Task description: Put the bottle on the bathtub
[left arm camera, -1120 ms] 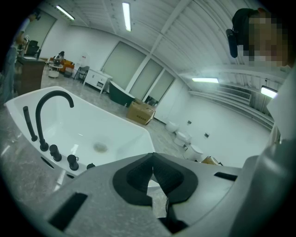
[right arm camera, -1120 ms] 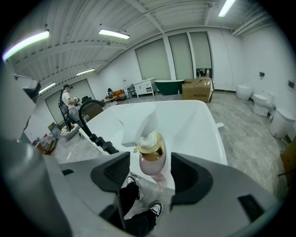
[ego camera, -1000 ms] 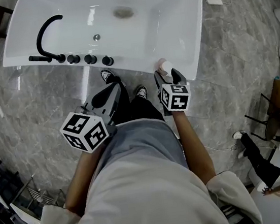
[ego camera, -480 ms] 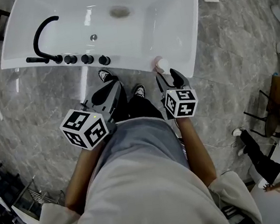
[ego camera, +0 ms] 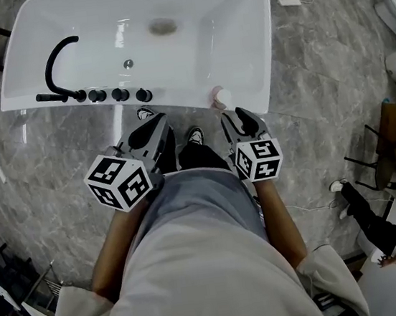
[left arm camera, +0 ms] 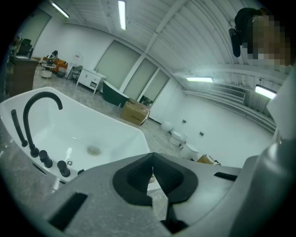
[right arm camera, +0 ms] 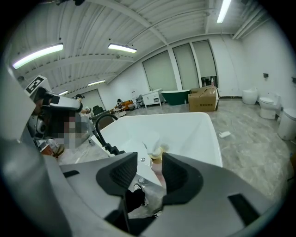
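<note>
Nearest me, my left fingers (ego camera: 143, 134) are pressed together at the tips with nothing in them. They hang over the floor (ego camera: 321, 101) short of the tub, and I judge they are parked there because this job needs only one hand.

My right fingers (ego camera: 250, 124) stand apart with an empty gap between them. They have just been narrowing, though they close on nothing — the bottle (ego camera: 219, 98) sits beyond their tips, not touched by either pad. I would say they are held back like this so the bottle can stand on its own without being knocked.

The bottle stands upright on the near rim of the bathtub (ego camera: 176, 100), close to the right-hand corner and just ahead of my right fingers. It is a small thing with a pale pink body and a lighter, creamy top; in the right gripper view my fingers hide its lower part. The rim there looks flat and broad enough as a surface, so the placing seems done.

Further along the same rim, well to the left, stands the black faucet (ego camera: 55, 60) with its row of knobs.
</note>
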